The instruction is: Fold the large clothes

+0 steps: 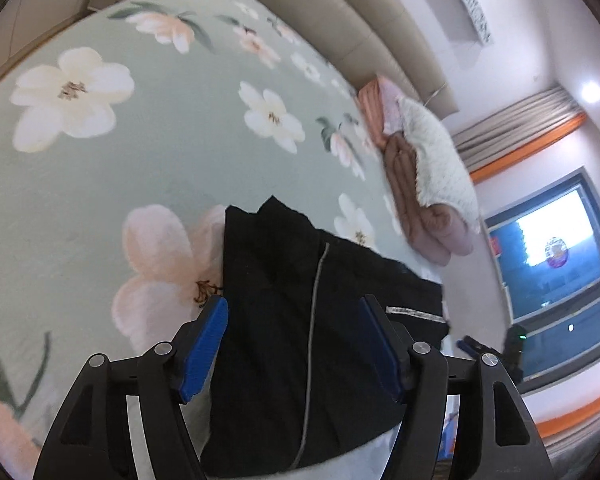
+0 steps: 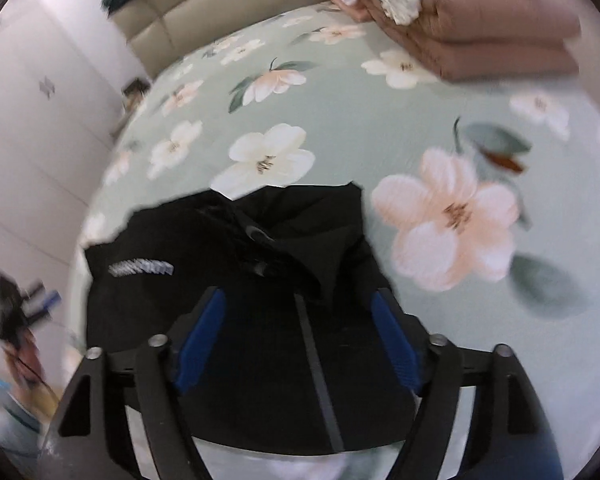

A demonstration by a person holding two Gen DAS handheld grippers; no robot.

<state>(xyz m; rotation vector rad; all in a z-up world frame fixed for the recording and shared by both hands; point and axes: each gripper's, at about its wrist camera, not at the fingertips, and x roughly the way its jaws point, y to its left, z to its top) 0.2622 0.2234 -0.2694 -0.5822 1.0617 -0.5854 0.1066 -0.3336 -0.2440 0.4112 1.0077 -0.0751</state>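
A black jacket (image 1: 300,320) with a grey zipper line and a silver reflective strip lies folded on the floral bed sheet (image 1: 120,160). My left gripper (image 1: 294,306) is open above it, blue pads wide apart, holding nothing. In the right wrist view the same jacket (image 2: 260,320) lies below my right gripper (image 2: 298,298), which is also open and empty, its blue pads either side of the zipper.
A stack of folded pink and brown blankets under a white knitted cloth (image 1: 428,184) sits at the bed's far side, also in the right wrist view (image 2: 472,12). A beige headboard (image 1: 340,20), a white wardrobe (image 2: 28,140) and a window (image 1: 556,248) surround the bed.
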